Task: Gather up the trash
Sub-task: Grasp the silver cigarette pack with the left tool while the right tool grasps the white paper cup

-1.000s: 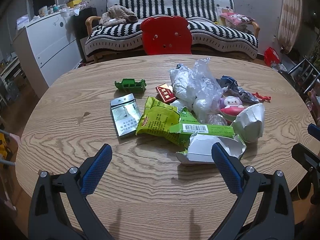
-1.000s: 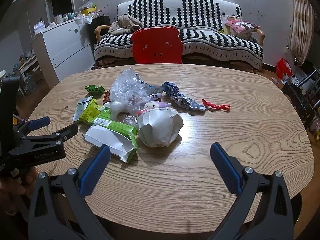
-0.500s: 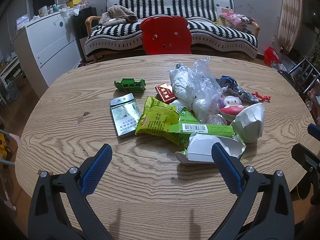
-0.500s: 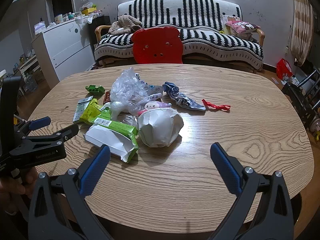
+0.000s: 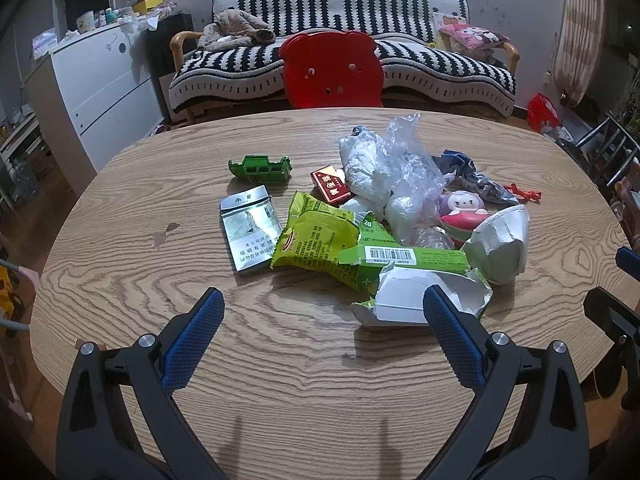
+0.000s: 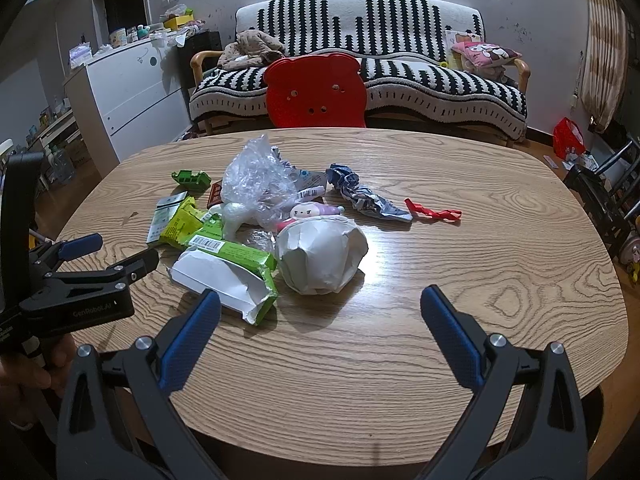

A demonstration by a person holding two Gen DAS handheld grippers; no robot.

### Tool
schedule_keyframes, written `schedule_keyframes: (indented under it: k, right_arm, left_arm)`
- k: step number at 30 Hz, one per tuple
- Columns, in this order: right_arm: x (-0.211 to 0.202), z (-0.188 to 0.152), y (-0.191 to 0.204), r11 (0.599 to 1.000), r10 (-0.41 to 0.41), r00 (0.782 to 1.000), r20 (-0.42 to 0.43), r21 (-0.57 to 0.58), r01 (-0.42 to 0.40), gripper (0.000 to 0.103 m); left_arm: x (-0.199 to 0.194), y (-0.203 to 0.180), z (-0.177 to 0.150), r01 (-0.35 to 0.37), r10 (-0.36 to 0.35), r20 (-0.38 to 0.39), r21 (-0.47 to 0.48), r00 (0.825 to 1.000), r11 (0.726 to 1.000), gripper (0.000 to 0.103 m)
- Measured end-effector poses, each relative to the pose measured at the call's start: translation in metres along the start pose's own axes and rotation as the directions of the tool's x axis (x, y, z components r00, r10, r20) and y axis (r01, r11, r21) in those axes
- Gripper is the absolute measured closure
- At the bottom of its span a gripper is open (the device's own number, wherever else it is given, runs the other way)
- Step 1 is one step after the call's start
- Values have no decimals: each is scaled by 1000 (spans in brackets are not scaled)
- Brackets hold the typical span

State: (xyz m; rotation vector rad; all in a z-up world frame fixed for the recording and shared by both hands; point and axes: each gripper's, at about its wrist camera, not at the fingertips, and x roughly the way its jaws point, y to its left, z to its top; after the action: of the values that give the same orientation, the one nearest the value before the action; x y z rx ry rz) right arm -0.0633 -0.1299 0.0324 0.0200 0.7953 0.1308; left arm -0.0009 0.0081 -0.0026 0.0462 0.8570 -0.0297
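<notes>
Nothing has moved since a moment ago: the trash lies in the same spots and both tools hang in the same place, so the picking up has not started yet. The left gripper [image 5: 322, 322] is wide open and holds nothing. The right gripper [image 6: 320, 320] is wide open too, and it is empty as well. The trash sits in a heap on the wooden table [image 5: 120, 280], at about 1 o'clock from the left gripper and 11 o'clock from the right one. Closest to both is a torn white box [image 5: 420, 300] with a ripped, floppy edge. A green wrapper [image 5: 404, 258] with a barcode lies on top of it. A crumpled paper ball [image 6: 320, 256] sits just beside them. Behind these are a yellow-green snack bag [image 5: 316, 240], a silver packet [image 5: 250, 232], a clear plastic bag [image 5: 404, 172], a small red box [image 5: 330, 184] and a green toy [image 5: 260, 168]. A red ribbon [image 6: 432, 212] lies apart, at 1 o'clock from the right gripper. I see no bin.
</notes>
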Motion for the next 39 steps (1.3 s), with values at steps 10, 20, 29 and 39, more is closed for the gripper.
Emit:
schedule_keyframes:
  k: [10, 20, 29, 39]
  right_arm:
    - [10, 5, -1, 1000, -4, 1000, -12, 6, 4, 6]
    - [62, 24, -20, 997, 0, 996, -85, 83, 7, 6]
    - [113, 31, -23, 995, 2, 990, -142, 94, 12, 6]
    - [102, 34, -18, 989, 90, 988, -124, 125, -74, 25]
  left_arm:
    - [16, 52, 18, 17, -21, -31, -112, 999, 994, 6]
    - [103, 81, 55, -96, 68, -154, -189, 986, 977, 6]
    - [143, 86, 52, -106, 54, -227, -224, 972, 969, 6]
    - [123, 95, 45, -51, 14, -177, -210, 984, 976, 49]
